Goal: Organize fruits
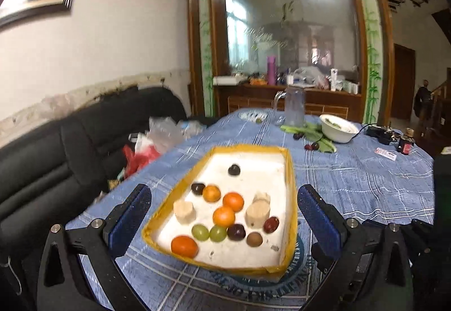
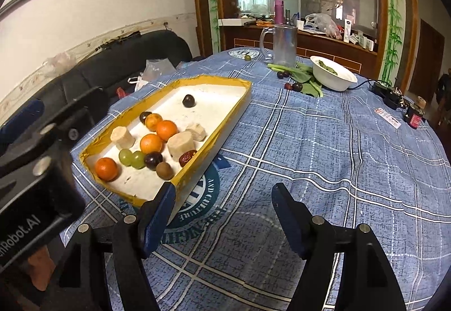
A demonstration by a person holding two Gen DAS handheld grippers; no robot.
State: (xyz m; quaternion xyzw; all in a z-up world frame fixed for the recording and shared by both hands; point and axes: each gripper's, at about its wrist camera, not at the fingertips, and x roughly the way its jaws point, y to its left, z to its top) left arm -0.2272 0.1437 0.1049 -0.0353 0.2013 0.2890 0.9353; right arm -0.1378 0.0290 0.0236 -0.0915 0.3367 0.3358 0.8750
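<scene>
A yellow-rimmed white tray (image 1: pixel 290 178) (image 2: pixel 236 110) lies on the blue plaid tablecloth. It holds several small oranges (image 1: pixel 223 216) (image 2: pixel 151 143), two green grapes (image 1: pixel 208 232) (image 2: pixel 131 158), dark plums (image 1: pixel 234 170) (image 2: pixel 188 100), a red date (image 1: pixel 271 224) (image 2: pixel 187 157), a kiwi-like brown fruit (image 1: pixel 254 239) (image 2: pixel 164 170) and pale banana pieces (image 1: pixel 184 211) (image 2: pixel 181 146). My left gripper (image 1: pixel 222 215) is open, its fingers either side of the tray's near end. My right gripper (image 2: pixel 222 199) is open and empty, right of the tray's near corner.
At the table's far end stand a clear jug (image 1: pixel 294 106) (image 2: pixel 284 44), a white bowl (image 1: pixel 338 128) (image 2: pixel 332 74), green leaves (image 2: pixel 305 79), loose dark cherries (image 1: pixel 311 146) (image 2: pixel 293 86) and one green grape (image 2: pixel 247 57). Small items (image 2: pixel 414 116) sit at the right edge. A black sofa (image 1: pixel 70 147) stands left.
</scene>
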